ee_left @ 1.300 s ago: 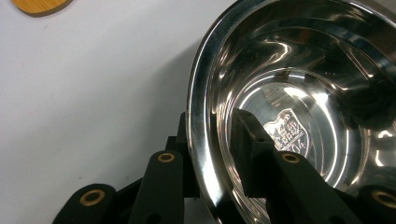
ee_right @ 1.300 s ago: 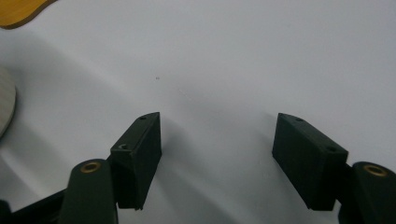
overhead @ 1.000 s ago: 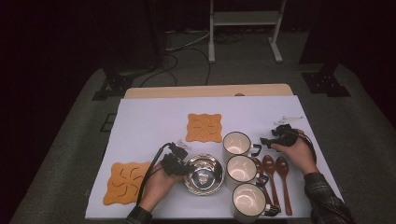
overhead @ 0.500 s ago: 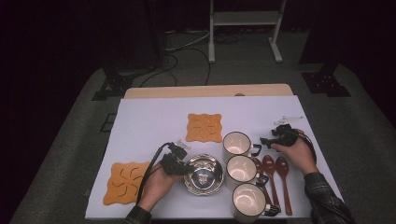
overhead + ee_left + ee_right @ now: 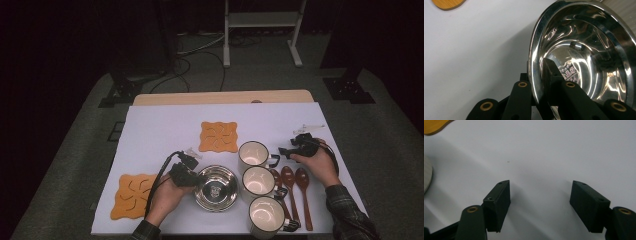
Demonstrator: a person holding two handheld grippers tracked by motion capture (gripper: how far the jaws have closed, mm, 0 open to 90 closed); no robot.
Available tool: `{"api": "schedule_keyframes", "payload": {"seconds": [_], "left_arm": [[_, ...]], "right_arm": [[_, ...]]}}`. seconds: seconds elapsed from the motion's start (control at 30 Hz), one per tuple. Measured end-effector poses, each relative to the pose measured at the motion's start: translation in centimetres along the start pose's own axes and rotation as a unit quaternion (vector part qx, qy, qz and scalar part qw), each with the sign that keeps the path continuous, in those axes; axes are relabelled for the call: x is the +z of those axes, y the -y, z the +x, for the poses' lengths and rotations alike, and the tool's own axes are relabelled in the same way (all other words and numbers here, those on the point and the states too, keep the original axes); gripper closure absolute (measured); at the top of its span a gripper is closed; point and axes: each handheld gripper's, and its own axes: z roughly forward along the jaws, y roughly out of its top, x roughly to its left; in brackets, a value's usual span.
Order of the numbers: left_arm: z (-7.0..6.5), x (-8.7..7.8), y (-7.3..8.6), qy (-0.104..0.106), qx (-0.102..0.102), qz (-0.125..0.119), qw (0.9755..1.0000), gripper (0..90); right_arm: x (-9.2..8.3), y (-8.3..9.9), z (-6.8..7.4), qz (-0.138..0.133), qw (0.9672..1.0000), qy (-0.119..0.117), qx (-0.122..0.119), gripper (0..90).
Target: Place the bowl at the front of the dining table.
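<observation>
Left gripper (image 5: 537, 82) jaws just closed further since earlier frame, now pinching rim of steel bowl (image 5: 216, 188), one jaw inside, one outside; bowl sits on white cloth (image 5: 160, 130) beside three cups (image 5: 257, 181). Rim pinch likely for lifting. Hands unmoved. Right gripper (image 5: 540, 202) jaws apart, empty, over cloth.

The high view is dim and soft, the room around the tabletop (image 5: 165, 125) nearly black; light falls from above onto its white cover. In the left gripper view the steel bowl (image 5: 584, 55) throws hard glare and warped reflections; the near jaws blur. In the right gripper view soft shadows spread from the jaws; the picture's corners darken.
</observation>
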Motion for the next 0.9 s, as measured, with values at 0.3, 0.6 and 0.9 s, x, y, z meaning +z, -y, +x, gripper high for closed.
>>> {"api": "schedule_keyframes", "payload": {"seconds": [0.3, 0.6, 0.9], "left_arm": [[0.0, -0.5, 0.0, 0.004, 0.0, -0.011, 0.9999, 85.6], [-0.3, -1.0, -0.1, 0.006, 0.005, -0.021, 0.9997, 85.6], [-0.3, -1.2, -0.1, 0.002, 0.007, -0.026, 0.9996, 85.2]], "right_arm": [[0.0, 0.0, 0.0, 0.0, 1.0, 0.0, 0.0, 30.7], [0.0, 0.0, 0.0, 0.0, 1.0, 0.0, 0.001, 30.7], [0.0, 0.0, 0.0, -0.001, 1.0, 0.0, 0.0, 30.7]]}}
